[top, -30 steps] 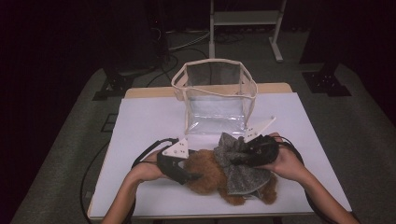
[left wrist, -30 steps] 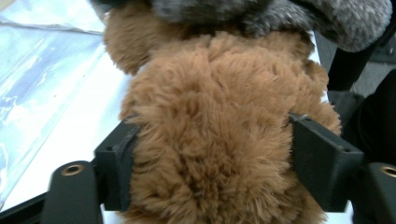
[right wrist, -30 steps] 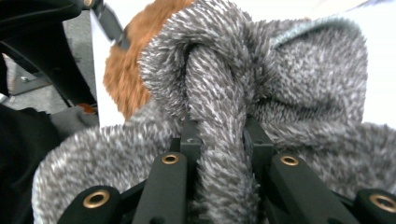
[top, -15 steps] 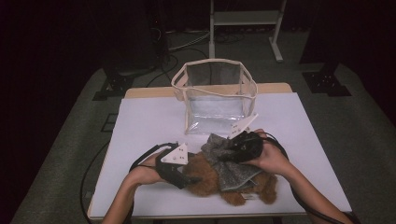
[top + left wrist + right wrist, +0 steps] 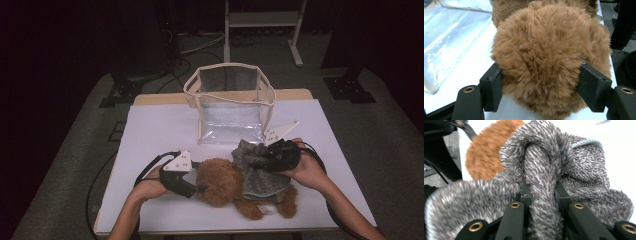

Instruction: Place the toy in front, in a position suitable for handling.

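Teddy bear (image 5: 227, 182) crosswise (head leftward)

Bench (image 5: 150, 130): open white surface along the left side and along the front edge, passable. Clear plastic bag (image 5: 230, 102): stands upright at the rear centre, mouth open upward, blocking the way straight back. Brown teddy bear (image 5: 225, 182) with grey knitted garment (image 5: 260, 172): lies across the front centre, just before the bag, narrow gap between.
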Tool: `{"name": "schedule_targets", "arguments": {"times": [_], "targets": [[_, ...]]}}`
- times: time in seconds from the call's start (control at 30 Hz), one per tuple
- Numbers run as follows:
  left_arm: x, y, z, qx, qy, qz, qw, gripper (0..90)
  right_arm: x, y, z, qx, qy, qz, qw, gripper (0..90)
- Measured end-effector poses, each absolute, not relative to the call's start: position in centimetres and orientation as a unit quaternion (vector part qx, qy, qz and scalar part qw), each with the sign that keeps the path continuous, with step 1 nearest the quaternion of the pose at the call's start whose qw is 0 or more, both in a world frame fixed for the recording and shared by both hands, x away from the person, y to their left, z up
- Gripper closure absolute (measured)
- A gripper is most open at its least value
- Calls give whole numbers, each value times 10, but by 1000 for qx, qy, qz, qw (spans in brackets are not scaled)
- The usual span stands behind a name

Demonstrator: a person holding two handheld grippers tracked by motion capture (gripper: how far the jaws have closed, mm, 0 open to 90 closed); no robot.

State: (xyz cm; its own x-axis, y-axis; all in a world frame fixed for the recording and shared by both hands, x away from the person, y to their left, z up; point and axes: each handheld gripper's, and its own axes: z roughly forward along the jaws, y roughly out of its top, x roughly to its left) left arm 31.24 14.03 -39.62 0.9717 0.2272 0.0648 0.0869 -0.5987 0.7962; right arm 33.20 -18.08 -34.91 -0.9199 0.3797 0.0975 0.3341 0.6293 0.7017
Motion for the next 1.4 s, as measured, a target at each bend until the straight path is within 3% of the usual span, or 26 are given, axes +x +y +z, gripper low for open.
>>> {"name": "schedule_targets", "arguments": {"times": [0.27, 0.57, 0.73, 1.23, 1.4], "targets": [[323, 124, -392, 894, 94, 91, 429, 299, 314, -160, -351, 154, 913, 377, 33, 739], [320, 148, -390, 883, 119, 99, 444, 313, 341, -170, -357, 195, 905, 377, 28, 743], [315, 142, -406, 883, 104, 79, 451, 425, 356, -166, -354, 206, 901, 382, 10, 742], [315, 122, -404, 894, 69, 87, 433, 419, 395, -90, -342, 170, 920, 352, -13, 741], [315, 125, -404, 894, 72, 91, 433, 412, 389, -93, -342, 163, 921, 355, -7, 743]]}}
